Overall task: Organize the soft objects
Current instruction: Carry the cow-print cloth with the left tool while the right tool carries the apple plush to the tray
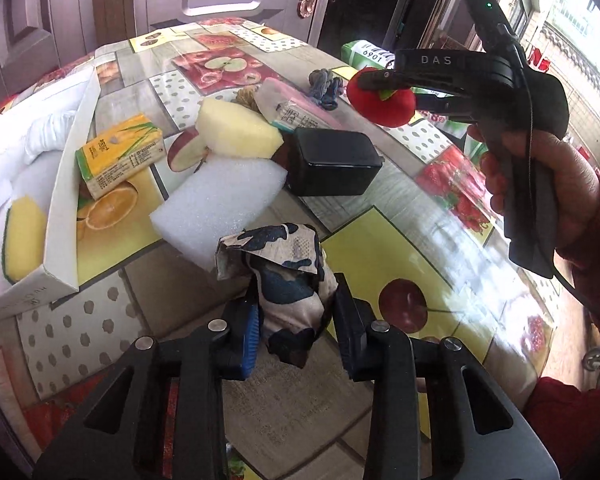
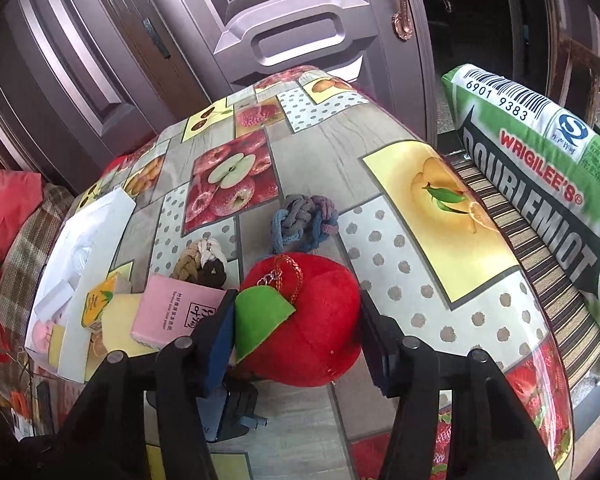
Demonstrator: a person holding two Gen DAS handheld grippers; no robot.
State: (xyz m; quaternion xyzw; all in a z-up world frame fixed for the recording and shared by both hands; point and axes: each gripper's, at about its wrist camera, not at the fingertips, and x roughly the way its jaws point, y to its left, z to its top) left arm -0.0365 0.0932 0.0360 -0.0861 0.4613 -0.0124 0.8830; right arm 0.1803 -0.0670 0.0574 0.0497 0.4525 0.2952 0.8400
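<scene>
table: fruit-print cloth (image 1: pixel 384 200), all items lie on it
left gripper (image 1: pixel 296 312): pinching patterned cloth bundle (image 1: pixel 288 280), pads pressed into both its sides
bundle: squeezed between left fingers, just in front of foam block (image 1: pixel 220 208), black box (image 1: pixel 332 160) beyond it
right gripper (image 2: pixel 296 320): closing in on red plush apple (image 2: pixel 304 320); apple sits between the fingers, left pad on its green leaf (image 2: pixel 260 316), far pad at its other side; firm squeeze or just contact, cannot tell
right gripper, left view (image 1: pixel 384 84): fingers over the apple (image 1: pixel 382 100), hand (image 1: pixel 540 176) on the handle, red sleeve
apple: well beyond black box, near table's far right edge, blue knotted rope (image 2: pixel 304 220) just behind it
brown rope knot (image 2: pixel 202 264): left of the apple, touching pink pack (image 2: pixel 176 312)
pink pack: just left of right gripper's left finger
yellow sponge (image 1: pixel 236 128): beside black box, resting on foam block
juice carton (image 1: pixel 120 156): left of the sponge, next to white tray (image 1: pixel 60 200)
tray: left of foam block, holds a yellow-green sponge (image 1: pixel 24 240) and white items
green pillow (image 2: pixel 540 160): off the table, right of the apple
</scene>
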